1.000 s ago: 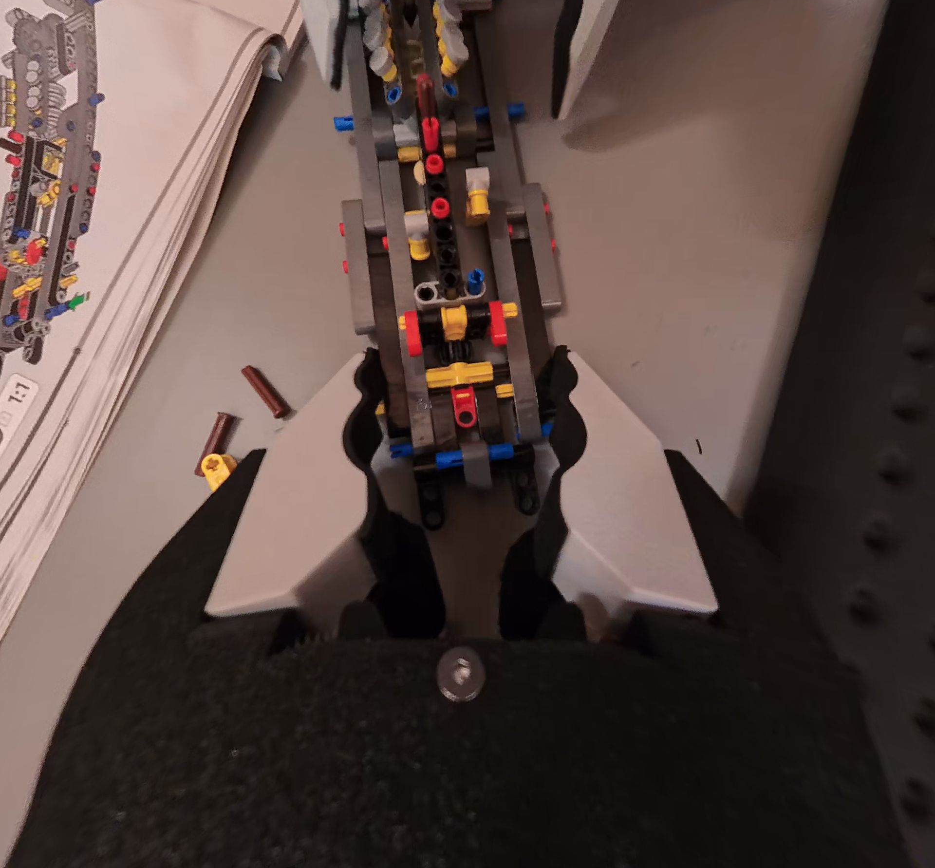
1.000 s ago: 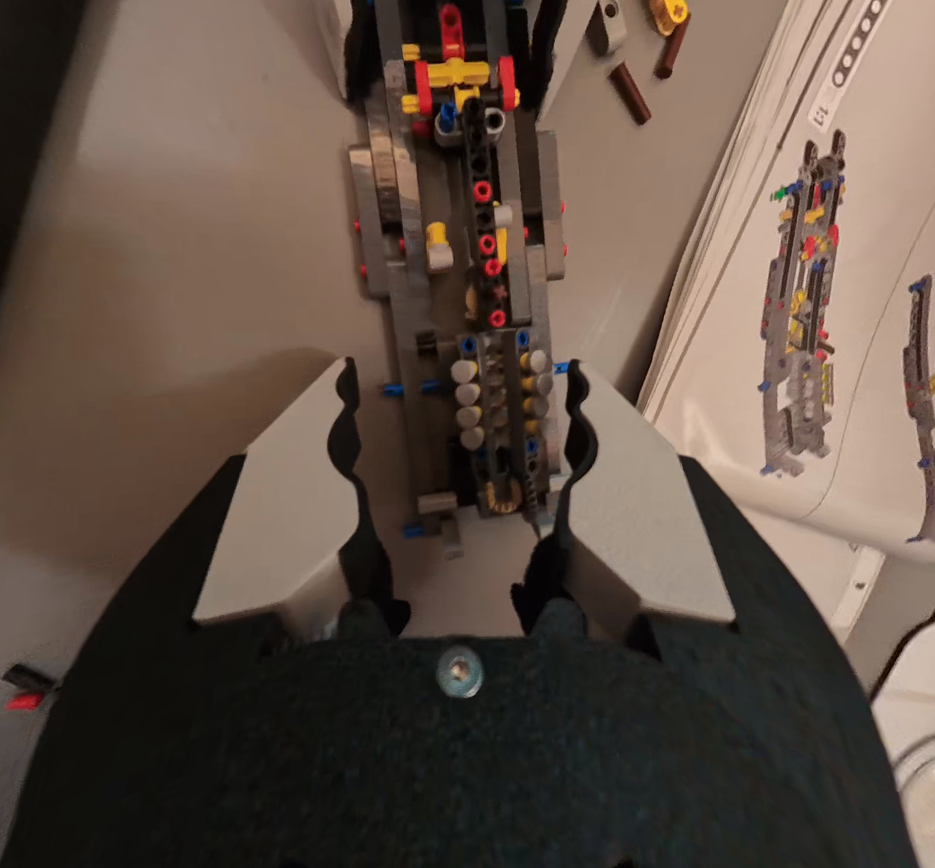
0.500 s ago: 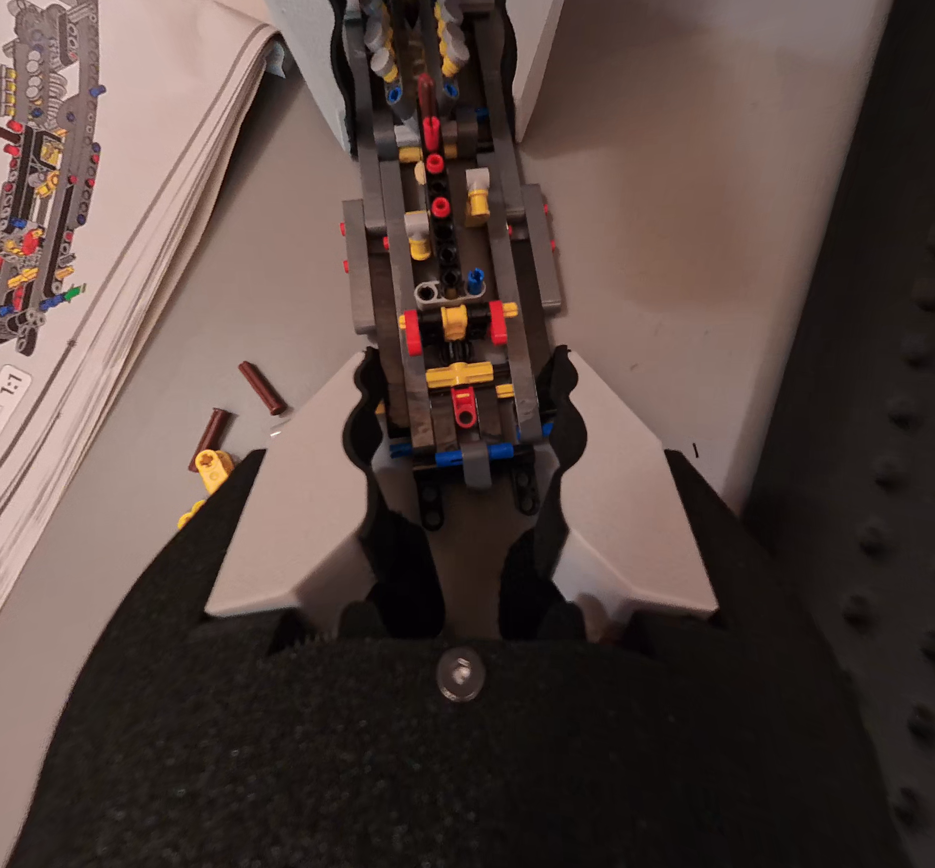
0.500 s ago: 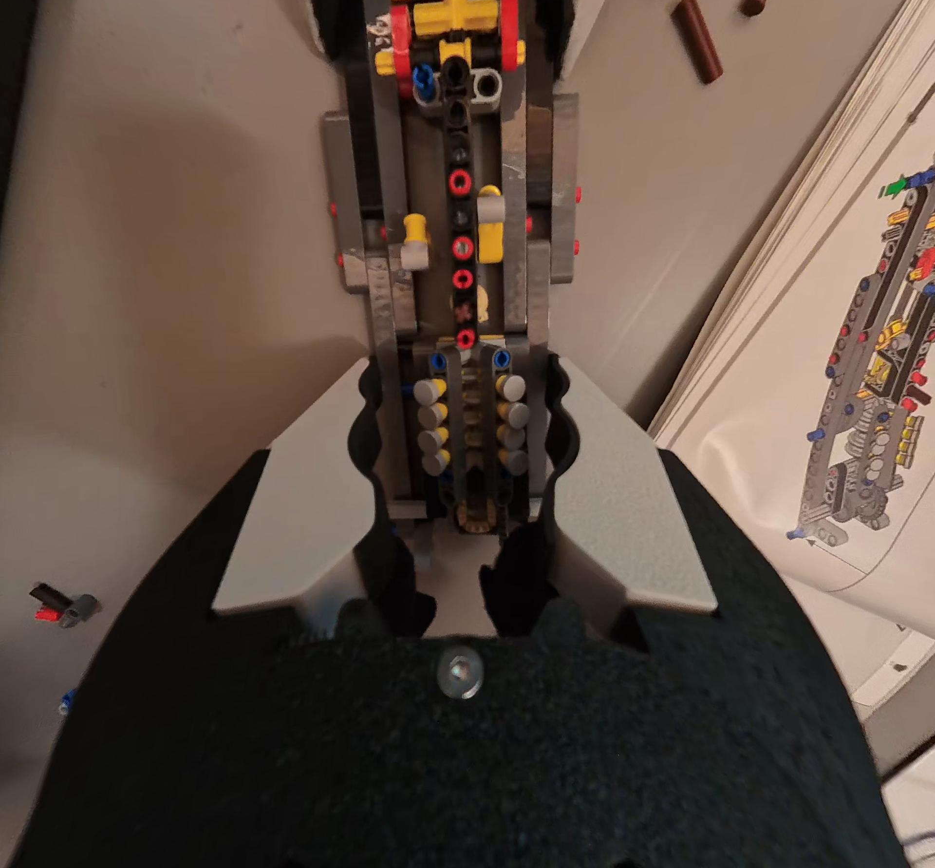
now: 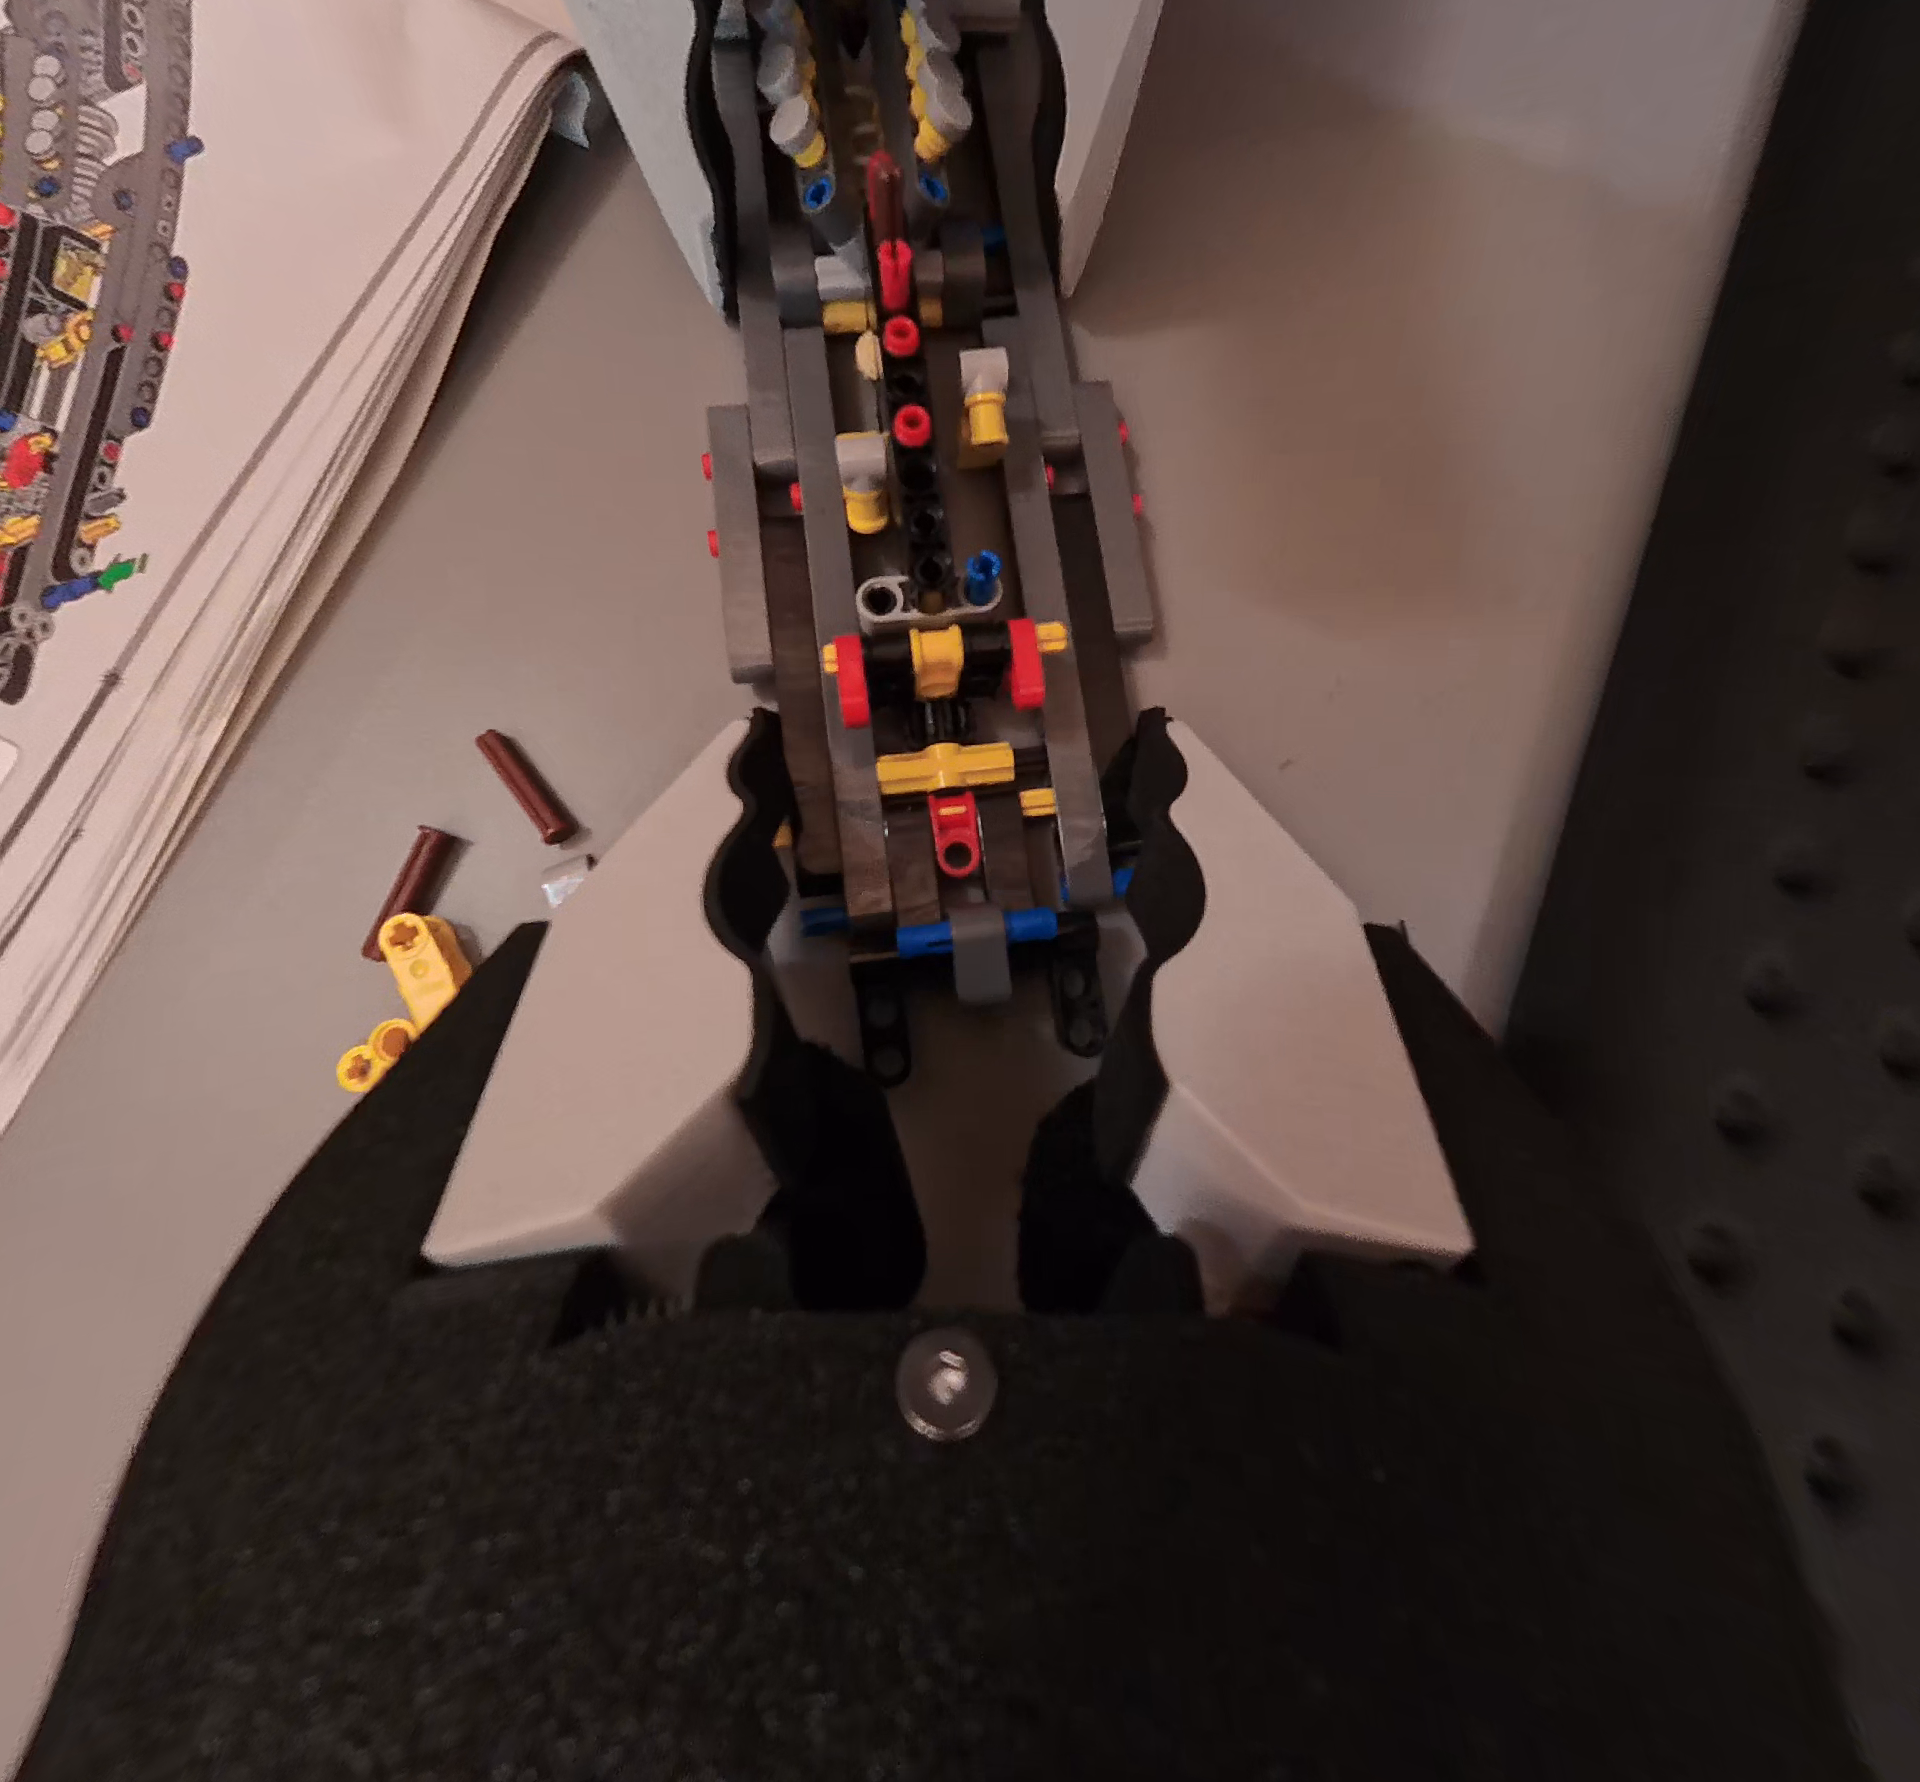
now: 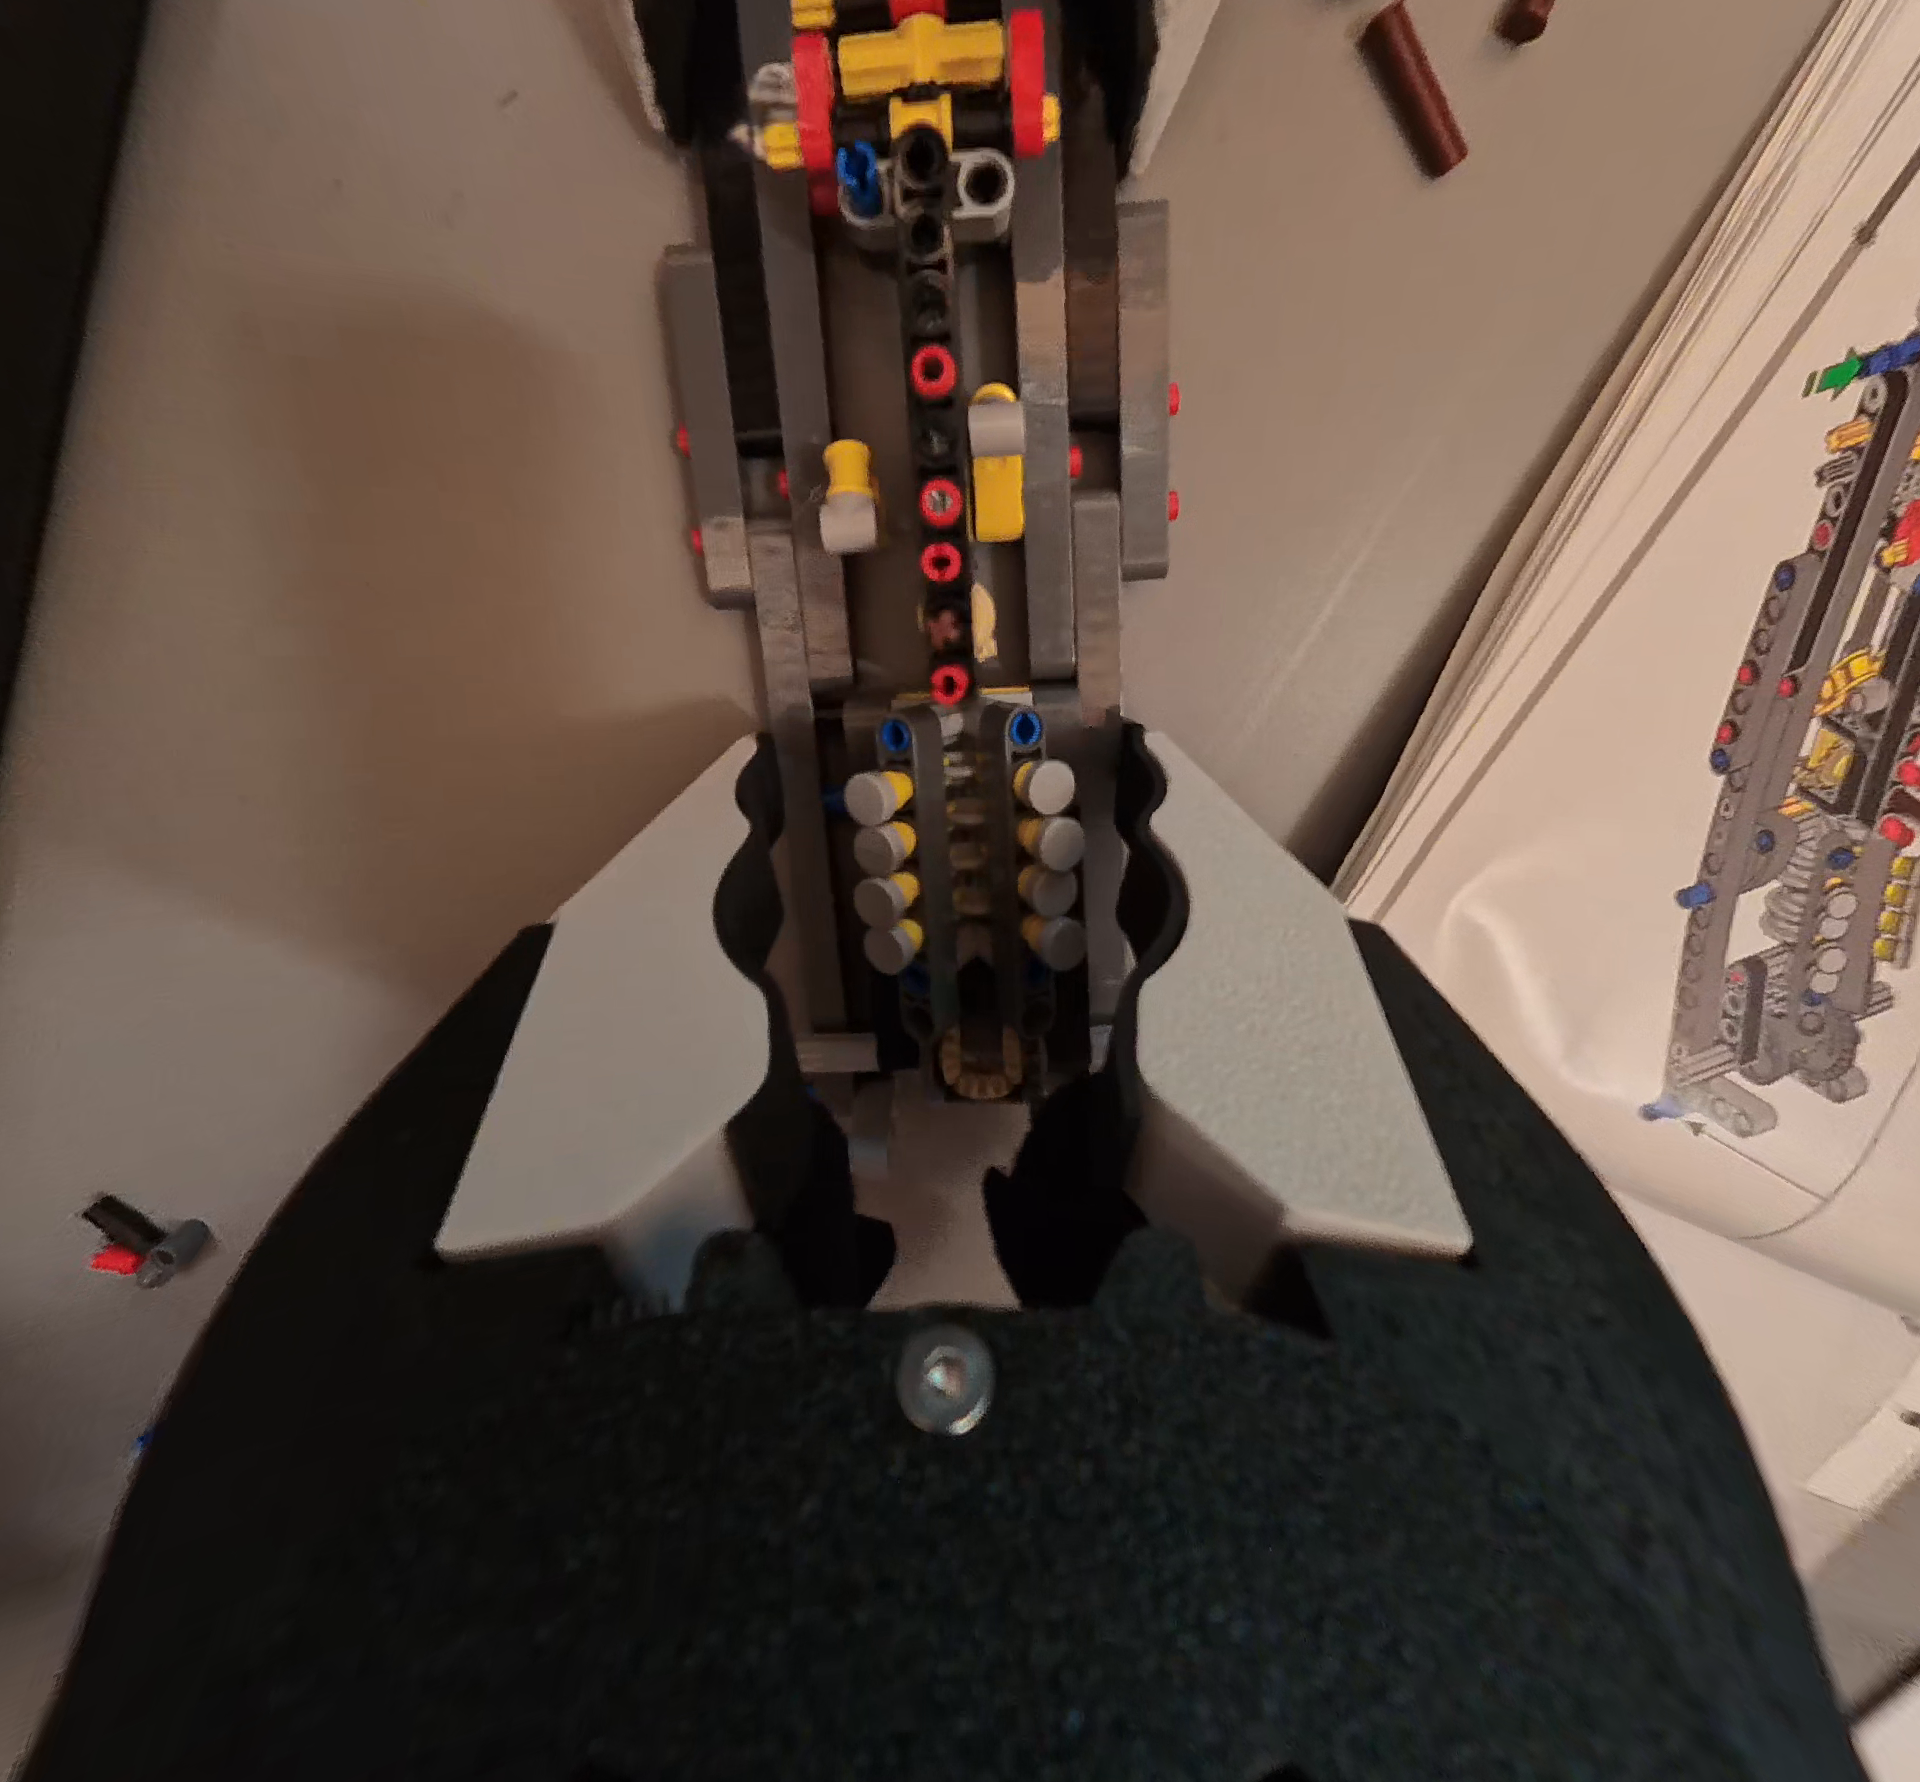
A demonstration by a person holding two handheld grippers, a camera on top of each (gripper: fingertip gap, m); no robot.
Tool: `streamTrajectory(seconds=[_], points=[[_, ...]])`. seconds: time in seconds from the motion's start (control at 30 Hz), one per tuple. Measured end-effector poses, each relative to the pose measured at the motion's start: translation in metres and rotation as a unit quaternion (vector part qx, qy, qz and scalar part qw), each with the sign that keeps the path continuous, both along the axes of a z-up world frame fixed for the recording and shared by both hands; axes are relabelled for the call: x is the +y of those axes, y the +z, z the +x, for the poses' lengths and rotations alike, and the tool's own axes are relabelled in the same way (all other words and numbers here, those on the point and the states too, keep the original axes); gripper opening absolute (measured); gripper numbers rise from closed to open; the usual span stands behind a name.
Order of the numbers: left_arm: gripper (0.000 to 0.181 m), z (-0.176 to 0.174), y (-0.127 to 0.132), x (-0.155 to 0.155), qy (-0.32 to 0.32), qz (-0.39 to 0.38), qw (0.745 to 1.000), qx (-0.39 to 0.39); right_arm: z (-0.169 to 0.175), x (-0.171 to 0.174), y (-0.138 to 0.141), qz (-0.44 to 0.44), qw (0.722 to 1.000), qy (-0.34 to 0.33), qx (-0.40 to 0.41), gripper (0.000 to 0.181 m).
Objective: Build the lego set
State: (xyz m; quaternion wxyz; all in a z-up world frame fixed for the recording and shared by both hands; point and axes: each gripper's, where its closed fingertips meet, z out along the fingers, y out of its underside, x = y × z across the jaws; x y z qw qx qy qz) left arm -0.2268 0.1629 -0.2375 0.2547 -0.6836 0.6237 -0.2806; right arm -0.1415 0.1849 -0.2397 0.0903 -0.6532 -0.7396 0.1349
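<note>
Jaws of my right gripper [image 6: 951, 901] have just closed on the lego chassis's [image 5: 925, 527] engine end; left gripper [image 5: 951, 859] clamps the other end, chassis over the surface [image 5: 1351, 382], ready to lift.

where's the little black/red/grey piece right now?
The black, red and grey piece lies loose on the table, low on the left of the right wrist view, left of the right tongs, apart from the model.
</note>
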Motion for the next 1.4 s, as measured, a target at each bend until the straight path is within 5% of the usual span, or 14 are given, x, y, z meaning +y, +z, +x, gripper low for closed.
streamTrajectory(seconds=[0.27, 0.63, 1.03, 1.4], points=[[0.066, -0.001, 0.008, -0.005, -0.010, -0.108, 0.994, -0.025, -0.002, -0.008, 0.008, -0.114, 0.993, -0.016, 0.009, 0.064], [0.066, 0.000, 0.013, -0.005, -0.010, -0.170, 0.984, -0.047, -0.001, -0.007, 0.011, -0.156, 0.988, -0.007, -0.013, 0.063], [0.065, -0.001, 0.010, -0.004, -0.010, -0.136, 0.989, -0.049, 0.000, -0.006, 0.005, -0.061, 0.998, 0.004, -0.028, 0.063], [0.065, -0.001, 0.000, -0.003, -0.018, 0.012, 1.000, -0.005, -0.001, -0.004, 0.002, 0.000, 1.000, 0.007, -0.023, 0.064]])
